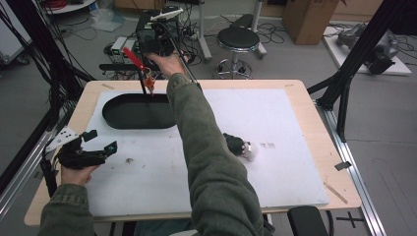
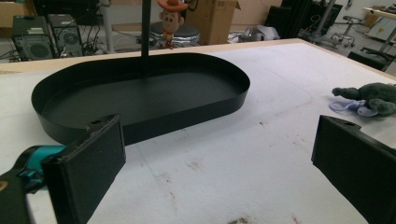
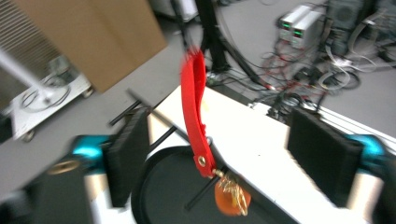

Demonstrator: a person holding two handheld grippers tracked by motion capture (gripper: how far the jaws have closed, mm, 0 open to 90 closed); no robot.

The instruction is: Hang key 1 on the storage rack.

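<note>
Release over the black oval tray (image 1: 111, 117), judged to be the step in hand; right gripper (image 3: 219, 121) raised above the tray's far rim, both pads standing wide apart with nothing pressed between them; red strap (image 3: 194, 107) hanging loose in the gap, touching neither pad, with the small cowboy figure (image 3: 232, 197) dangling from its lower end over the tray's dark floor. Blurred in the right gripper view, so cannot tell whether the strap is dropping freely or caught on something above.

To do it well: keep the pads spread and the hand steady until the strap is clear of them; draw straight up and back afterwards, never sideways, so no pad snags the strap's metal ring; mind the thin black rod (image 1: 144, 84) standing at the tray's far side, just beside the figure, since the strap could drape over it and end up outside the rim.

Left gripper (image 2: 219, 161) low over the white mat (image 1: 275, 118) near the tray's near wall, jaws wide and empty; best left parked there. 1 dark plush toy (image 2: 376, 95) lying on the mat well apart from the tray, probably next.
</note>
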